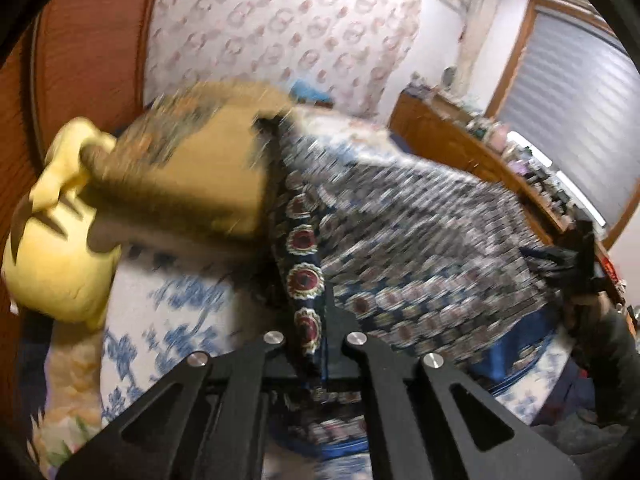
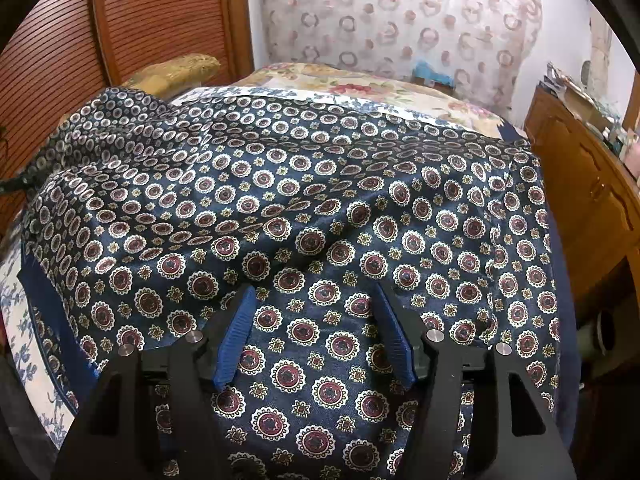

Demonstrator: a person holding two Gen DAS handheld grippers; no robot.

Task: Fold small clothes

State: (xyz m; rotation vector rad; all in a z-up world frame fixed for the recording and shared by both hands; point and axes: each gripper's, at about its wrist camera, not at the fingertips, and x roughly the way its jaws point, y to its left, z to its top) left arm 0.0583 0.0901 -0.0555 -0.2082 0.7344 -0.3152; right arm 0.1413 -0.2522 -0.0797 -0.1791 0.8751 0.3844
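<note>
A navy garment printed with red-and-white medallions [image 2: 320, 216] lies spread over the bed. My right gripper [image 2: 316, 340] is open just above its near part, its blue-padded fingers [image 2: 236, 336] apart with cloth showing between them. In the left wrist view, which is motion-blurred, my left gripper [image 1: 316, 336] is shut on a bordered edge of the garment [image 1: 304, 272] and holds it lifted, the cloth [image 1: 420, 248] draping away to the right. The right gripper [image 1: 580, 256] shows small at the far right of that view.
A blue floral bedsheet [image 1: 172, 320] covers the bed. A yellow plush toy [image 1: 56, 240] and a tan cushion [image 1: 188, 168] lie at the left. A wooden dresser [image 2: 584, 200] with clutter stands right of the bed; a wooden slatted door [image 2: 120, 20] is behind.
</note>
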